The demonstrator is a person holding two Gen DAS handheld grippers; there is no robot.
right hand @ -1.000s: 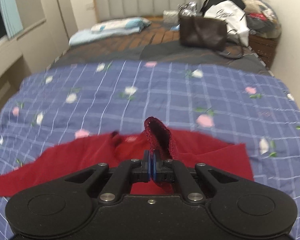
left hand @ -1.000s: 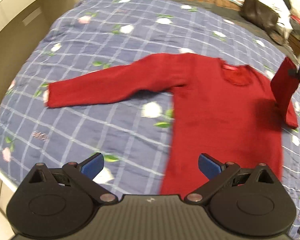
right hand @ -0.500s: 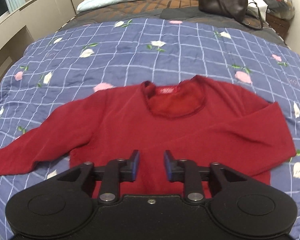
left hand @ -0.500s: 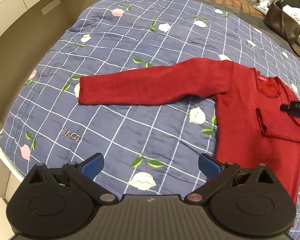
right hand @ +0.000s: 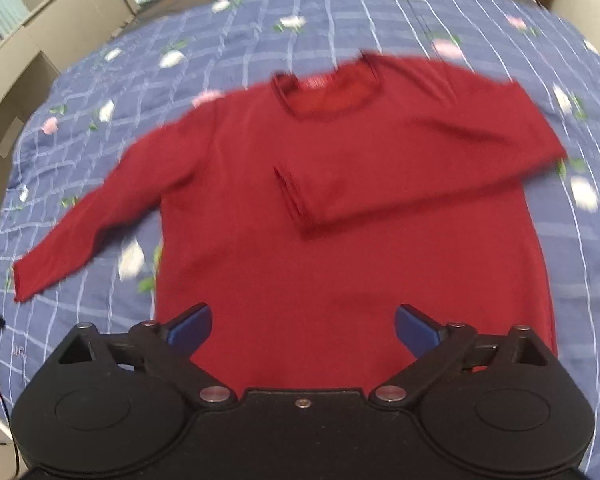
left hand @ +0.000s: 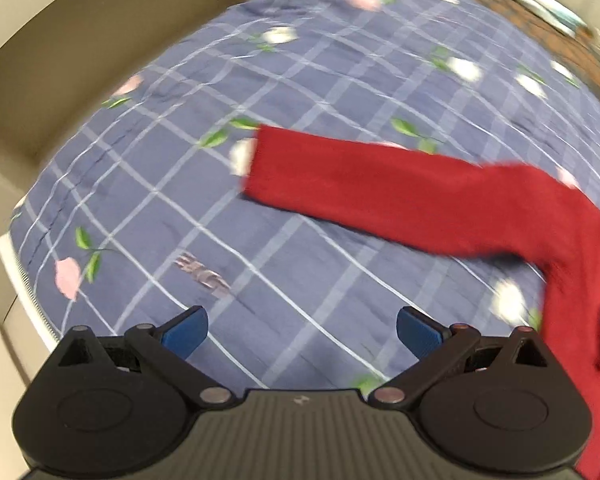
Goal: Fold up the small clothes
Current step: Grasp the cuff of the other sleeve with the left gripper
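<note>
Sweater lay flat mid-bed, soft, light, limp. Right sleeve folded across chest; left sleeve outstretched. Your left gripper and right gripper both gaped, empty. Pinch left cuff next.

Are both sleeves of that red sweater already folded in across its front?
No, only one sleeve lies across the red sweater; the other sleeve stretches out on the quilt.

both views are motion-blurred, so we cannot read the knit texture of the red sweater or the label at its neckline. in the left wrist view the right frame edge cuts off the sweater body, leaving only one sleeve whole. the lettering printed on the quilt is smeared beyond reading.
</note>
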